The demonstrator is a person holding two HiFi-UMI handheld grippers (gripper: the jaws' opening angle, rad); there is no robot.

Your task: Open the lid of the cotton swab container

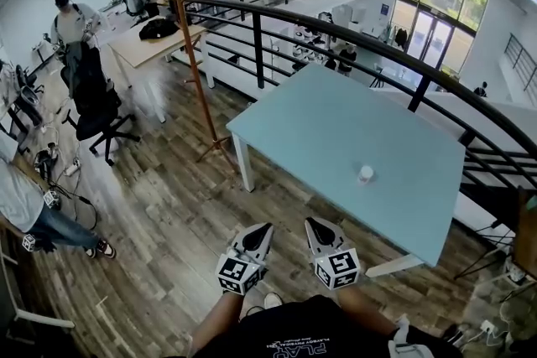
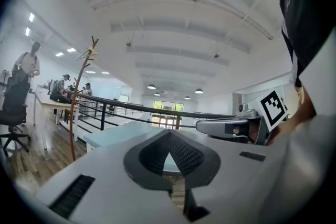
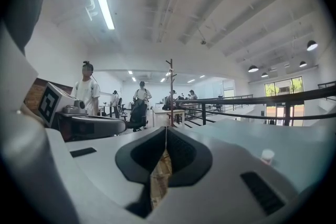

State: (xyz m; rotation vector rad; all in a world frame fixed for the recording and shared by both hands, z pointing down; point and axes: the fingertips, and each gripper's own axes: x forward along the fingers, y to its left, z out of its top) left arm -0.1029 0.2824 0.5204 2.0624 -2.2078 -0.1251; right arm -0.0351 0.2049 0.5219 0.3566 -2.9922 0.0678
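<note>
A small white cotton swab container (image 1: 366, 173) with its lid on stands upright on the pale blue table (image 1: 336, 130), toward its near right part. The same container (image 3: 267, 155) shows small at the right of the right gripper view. My left gripper (image 1: 264, 229) and right gripper (image 1: 312, 224) hang side by side over the wooden floor, in front of the table's near edge and well short of the container. Both are shut with nothing between the jaws. In the left gripper view the left gripper (image 2: 169, 135) points over the table, with the right one beside it.
A black metal railing (image 1: 352, 38) curves behind and to the right of the table. A wooden coat stand (image 1: 191, 54) rises at the table's left. An office chair (image 1: 96, 109), desks and several people are at the far left. Wooden floor lies between me and the table.
</note>
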